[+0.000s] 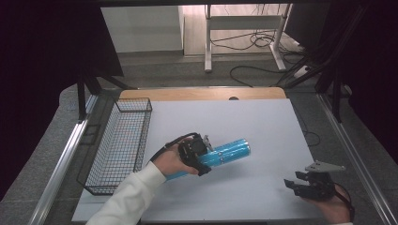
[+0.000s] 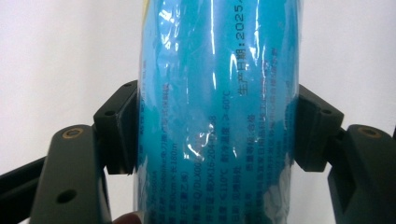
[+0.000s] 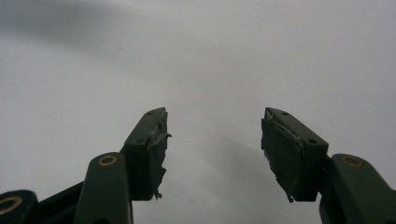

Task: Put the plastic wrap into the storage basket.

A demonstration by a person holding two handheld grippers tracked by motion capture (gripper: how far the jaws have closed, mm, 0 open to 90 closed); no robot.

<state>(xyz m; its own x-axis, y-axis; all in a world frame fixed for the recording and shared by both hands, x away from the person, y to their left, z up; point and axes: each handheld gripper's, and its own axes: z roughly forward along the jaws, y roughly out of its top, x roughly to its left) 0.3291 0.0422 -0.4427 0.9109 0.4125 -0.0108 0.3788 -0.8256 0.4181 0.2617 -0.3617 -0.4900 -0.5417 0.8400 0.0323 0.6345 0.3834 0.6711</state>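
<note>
A blue plastic-wrapped roll (image 1: 225,153) with printed text lies across the middle of the white table sheet, held a little above it. My left gripper (image 1: 199,154) is shut on the roll near its middle. In the left gripper view both black pads (image 2: 122,133) press against the sides of the blue roll (image 2: 217,116), and the film is dented where they bite. My right gripper (image 1: 300,185) rests at the front right of the table, open. In the right gripper view my right gripper (image 3: 214,149) holds nothing between its worn pads (image 3: 156,149).
A black wire basket (image 1: 119,145) stands along the left edge of the white sheet (image 1: 263,122). The wooden table edge (image 1: 202,93) runs along the back. Metal rails flank the table, and cables and a desk frame lie on the floor beyond.
</note>
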